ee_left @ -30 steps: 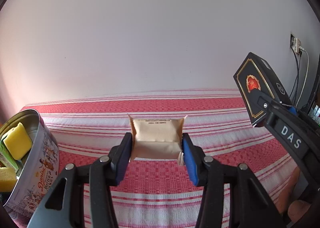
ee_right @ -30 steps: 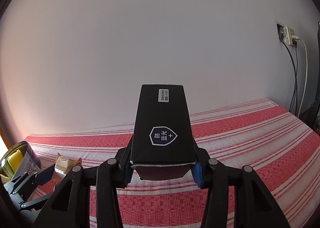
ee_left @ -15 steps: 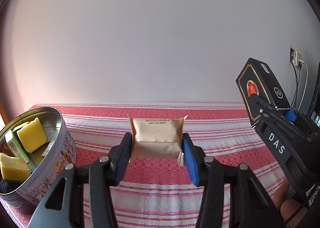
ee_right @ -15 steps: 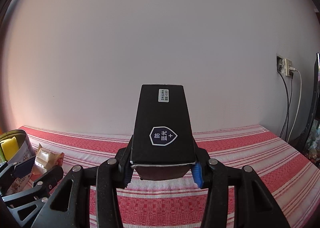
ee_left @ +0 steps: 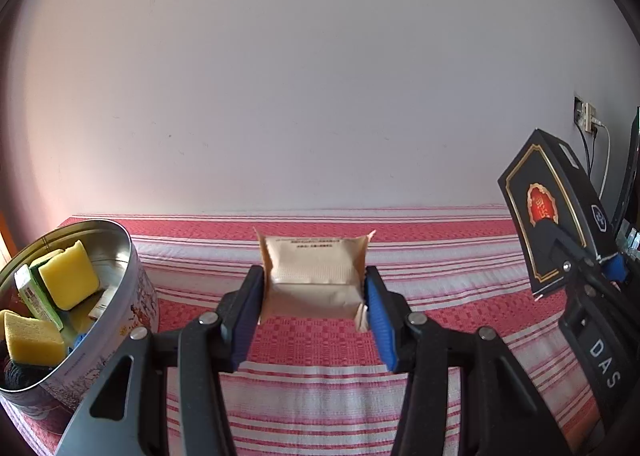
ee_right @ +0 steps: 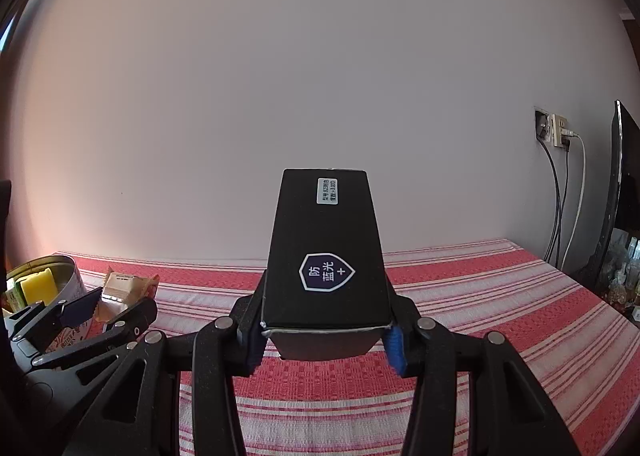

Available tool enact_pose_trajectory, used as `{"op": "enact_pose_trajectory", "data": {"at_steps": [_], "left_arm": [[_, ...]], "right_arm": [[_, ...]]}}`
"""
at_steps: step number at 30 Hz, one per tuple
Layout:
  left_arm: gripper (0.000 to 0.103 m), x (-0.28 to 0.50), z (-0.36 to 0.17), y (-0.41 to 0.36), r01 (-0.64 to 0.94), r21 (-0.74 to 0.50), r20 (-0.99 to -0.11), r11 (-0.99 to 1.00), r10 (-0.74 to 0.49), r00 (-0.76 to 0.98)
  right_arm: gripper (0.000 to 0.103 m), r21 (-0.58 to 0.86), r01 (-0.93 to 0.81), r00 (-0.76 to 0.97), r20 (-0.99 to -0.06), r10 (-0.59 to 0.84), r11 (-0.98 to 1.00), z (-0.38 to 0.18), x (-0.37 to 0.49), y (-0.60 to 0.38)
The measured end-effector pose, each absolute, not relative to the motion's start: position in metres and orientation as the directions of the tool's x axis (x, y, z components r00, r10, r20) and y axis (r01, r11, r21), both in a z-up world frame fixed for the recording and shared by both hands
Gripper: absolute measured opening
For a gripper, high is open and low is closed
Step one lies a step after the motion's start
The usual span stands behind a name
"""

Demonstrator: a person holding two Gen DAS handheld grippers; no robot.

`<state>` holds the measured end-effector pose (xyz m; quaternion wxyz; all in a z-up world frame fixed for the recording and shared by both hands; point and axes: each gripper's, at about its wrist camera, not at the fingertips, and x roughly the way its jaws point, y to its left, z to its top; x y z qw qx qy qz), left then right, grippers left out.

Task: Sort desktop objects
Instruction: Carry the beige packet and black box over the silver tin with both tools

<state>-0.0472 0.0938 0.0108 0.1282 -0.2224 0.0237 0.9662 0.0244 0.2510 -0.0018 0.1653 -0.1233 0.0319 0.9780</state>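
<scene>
My left gripper [ee_left: 314, 308] is shut on a beige snack packet [ee_left: 314, 272], held above the red-and-white striped tablecloth [ee_left: 320, 340]. A round metal tin [ee_left: 116, 320] stands at the left, holding yellow sponges [ee_left: 68, 276] and a green box. My right gripper [ee_right: 324, 332] is shut on a black box [ee_right: 324, 252] with a shield label, tilted up toward the wall. In the left wrist view that black box [ee_left: 552, 208] shows at the right. In the right wrist view the left gripper [ee_right: 116, 304] with the packet [ee_right: 124, 288] and the tin [ee_right: 68, 276] sit at the far left.
A plain white wall [ee_left: 320, 96] rises behind the table. A wall socket [ee_right: 554, 130] with hanging cables and a dark monitor edge [ee_right: 620, 184] are at the right, past the table's end.
Both grippers have swung leftward, keeping their loads. The tin has come further into the left wrist view, and the socket and monitor have slid toward the middle of the right wrist view.
</scene>
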Motion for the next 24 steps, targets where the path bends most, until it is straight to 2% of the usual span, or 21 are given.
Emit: {"op": "enact_pose_trajectory", "data": {"at_steps": [4,16,24], "left_arm": [[0.049,-0.042,0.012,0.076,-0.251,-0.010,-0.428,-0.968,0.232,-0.873],[0.049,-0.059,0.000,0.062,-0.283,-0.093,-0.458,-0.954,0.294,-0.839],[0.049,-0.051,-0.001,0.036,-0.318,-0.095,-0.416,-0.943,0.328,-0.848]], "right_arm": [[0.050,0.052,-0.326,-0.921,-0.245,0.305,-0.944,-0.006,0.024,0.277],[0.050,0.032,-0.310,-0.929,-0.224,0.296,-0.950,-0.001,0.030,0.266],[0.050,0.018,-0.303,-0.934,-0.202,0.294,-0.953,-0.004,0.035,0.255]]}}
